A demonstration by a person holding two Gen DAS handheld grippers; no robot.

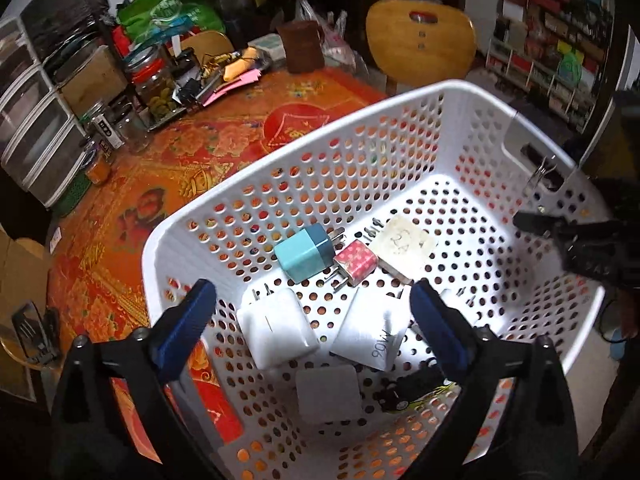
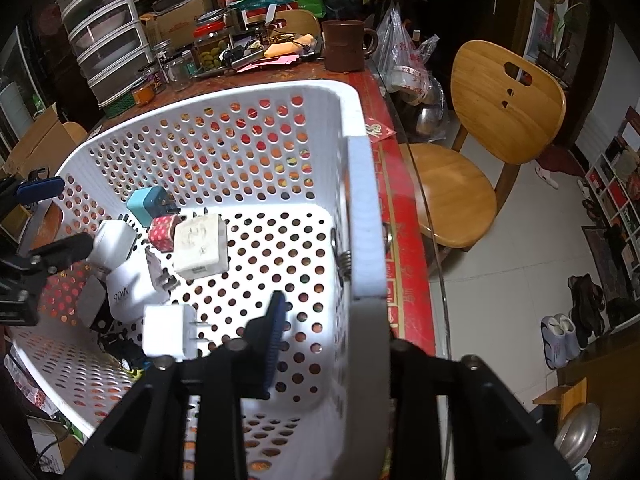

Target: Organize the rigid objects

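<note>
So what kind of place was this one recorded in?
Most likely a lived-in home dining area: a wooden chair at a table with a floral cloth, jars of food, and shoes on the tiled floor.

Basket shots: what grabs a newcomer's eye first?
The white perforated basket fills both views, sitting on a red-orange patterned tablecloth. On its floor lies a cluster of chargers: a teal one, a pink dotted one and several white ones. The left gripper hangs open above them; the right gripper's fingers straddle the basket wall.

Left wrist view: close, looking steeply down into the white basket (image 1: 400, 128). Right wrist view: close, at its side wall (image 2: 366, 216). Both share its interior.
</note>
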